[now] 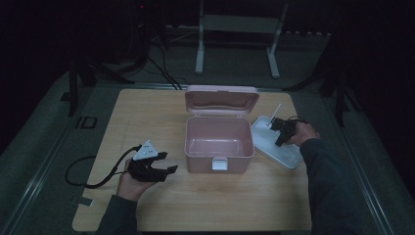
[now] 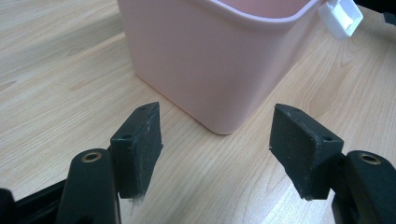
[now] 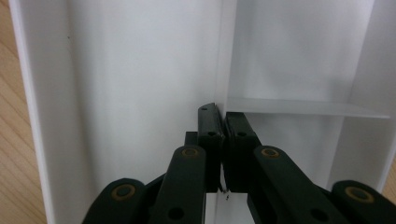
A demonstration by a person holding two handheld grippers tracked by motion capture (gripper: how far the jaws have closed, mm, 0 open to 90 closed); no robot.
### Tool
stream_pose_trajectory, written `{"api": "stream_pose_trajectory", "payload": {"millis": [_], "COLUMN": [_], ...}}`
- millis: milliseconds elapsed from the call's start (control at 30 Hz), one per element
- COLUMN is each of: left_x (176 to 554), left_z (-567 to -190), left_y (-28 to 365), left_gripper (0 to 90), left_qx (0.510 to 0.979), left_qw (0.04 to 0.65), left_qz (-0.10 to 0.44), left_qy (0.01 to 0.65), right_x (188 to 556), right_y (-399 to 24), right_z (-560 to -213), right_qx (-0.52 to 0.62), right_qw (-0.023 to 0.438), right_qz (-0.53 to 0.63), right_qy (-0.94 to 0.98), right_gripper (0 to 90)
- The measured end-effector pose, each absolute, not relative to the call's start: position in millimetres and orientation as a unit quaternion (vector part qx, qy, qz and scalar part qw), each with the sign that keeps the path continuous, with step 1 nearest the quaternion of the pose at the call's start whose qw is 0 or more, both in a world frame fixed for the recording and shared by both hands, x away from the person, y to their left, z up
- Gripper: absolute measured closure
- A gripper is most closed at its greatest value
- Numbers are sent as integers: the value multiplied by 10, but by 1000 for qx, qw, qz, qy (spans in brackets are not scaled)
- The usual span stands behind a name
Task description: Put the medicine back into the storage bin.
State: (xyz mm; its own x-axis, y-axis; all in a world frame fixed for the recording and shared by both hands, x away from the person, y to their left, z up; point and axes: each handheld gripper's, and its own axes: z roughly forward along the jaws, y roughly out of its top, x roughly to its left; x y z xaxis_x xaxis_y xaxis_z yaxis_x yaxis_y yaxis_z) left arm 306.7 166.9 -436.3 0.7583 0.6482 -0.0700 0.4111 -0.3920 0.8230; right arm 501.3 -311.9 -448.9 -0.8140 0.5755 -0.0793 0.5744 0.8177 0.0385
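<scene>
The right gripper [image 3: 223, 140] is clenched on the centre divider of the white tray [image 1: 275, 143] beside the open pink box [image 1: 219, 143]. The left gripper [image 2: 215, 149] rests released, its 2 jaws spread near the box's corner. Lifting the tray level would likely seat it best.

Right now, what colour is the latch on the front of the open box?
White, against the pink box; the latch shows best in the high view.

- Storage box [image 1: 219, 138]: pale pink; latch [image 1: 219, 165] white.
- Divided tray [image 1: 274, 145]: white.
- Gripper jaws: black, brass-coloured rivets.
- Table [image 1: 205, 196]: light wood grain.
</scene>
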Motion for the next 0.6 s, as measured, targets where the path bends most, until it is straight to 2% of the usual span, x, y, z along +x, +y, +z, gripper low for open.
{"api": "stream_pose_trajectory", "payload": {"millis": [600], "left_x": [3065], "left_z": [-4363], "left_y": [1662], "left_gripper": [341], "left_qx": [824], "left_qw": [448], "left_qz": [132], "left_qy": [319], "right_x": [5045], "right_y": [-3092], "right_z": [-4520], "right_qx": [298], "right_qw": [36], "right_qz": [-6], "right_qy": [954], "right_gripper": [875]}}
